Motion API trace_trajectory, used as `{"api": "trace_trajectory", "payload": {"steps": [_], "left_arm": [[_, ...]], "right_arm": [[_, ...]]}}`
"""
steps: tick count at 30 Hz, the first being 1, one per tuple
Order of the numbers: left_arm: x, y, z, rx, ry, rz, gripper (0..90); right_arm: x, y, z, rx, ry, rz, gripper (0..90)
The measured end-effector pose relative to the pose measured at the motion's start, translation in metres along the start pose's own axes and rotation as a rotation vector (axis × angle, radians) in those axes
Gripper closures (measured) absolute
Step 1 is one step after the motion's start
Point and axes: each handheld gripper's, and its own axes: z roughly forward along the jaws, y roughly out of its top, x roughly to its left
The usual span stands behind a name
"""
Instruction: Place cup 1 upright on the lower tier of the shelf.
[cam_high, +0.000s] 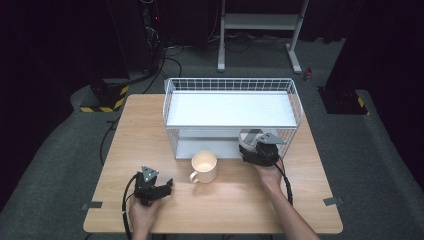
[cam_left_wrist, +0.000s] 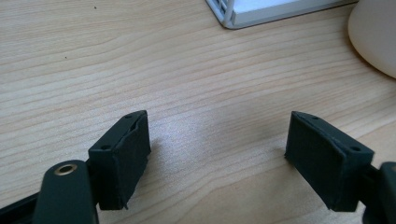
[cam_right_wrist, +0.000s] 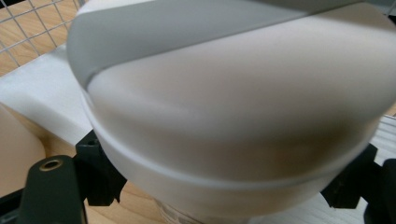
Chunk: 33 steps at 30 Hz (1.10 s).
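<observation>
The right gripper is at the front of the wire rack, by the lower shelf, and its jaws are clamped on a bowl (pale cream, with a grey band near the top in the right gripper view). In that view the bowl sits between the 2 black jaws, which press on its sides low down, and the white shelf edge and wire mesh show behind it. From the high view only a grey sliver of the bowl shows, just at the shelf's front right, partly hidden by the gripper's grey plate.

The left gripper rests low over the table at the near left, well apart from the rack. Its jaws are spread wide with nothing between them; bare wood shows in the gap in the left gripper view.

A cream mug stands upright on the table just in front of the rack, between the 2 grippers, its handle turned toward the near left. Its side shows at the top right corner of the left gripper view, beside the rack's corner.
</observation>
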Motion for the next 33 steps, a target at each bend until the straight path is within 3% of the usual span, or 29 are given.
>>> {"api": "trace_trajectory", "payload": {"steps": [17,25,33], "left_arm": [[0.0000,0.0000,0.0000,0.000,0.000,0.000,22.0],[0.0000,0.0000,0.0000,0.000,0.000,0.000,22.0],[0.0000,0.0000,0.0000,0.000,0.000,0.000,22.0]], "right_arm": [[-0.0052,-0.0023,0.0075,-0.036,-0.017,-0.004,18.5],[-0.0045,0.0027,0.0091,-0.003,-0.036,0.005,18.1],[-0.0071,0.0013,0.0095,0.010,-0.006,0.044,15.3]]}}
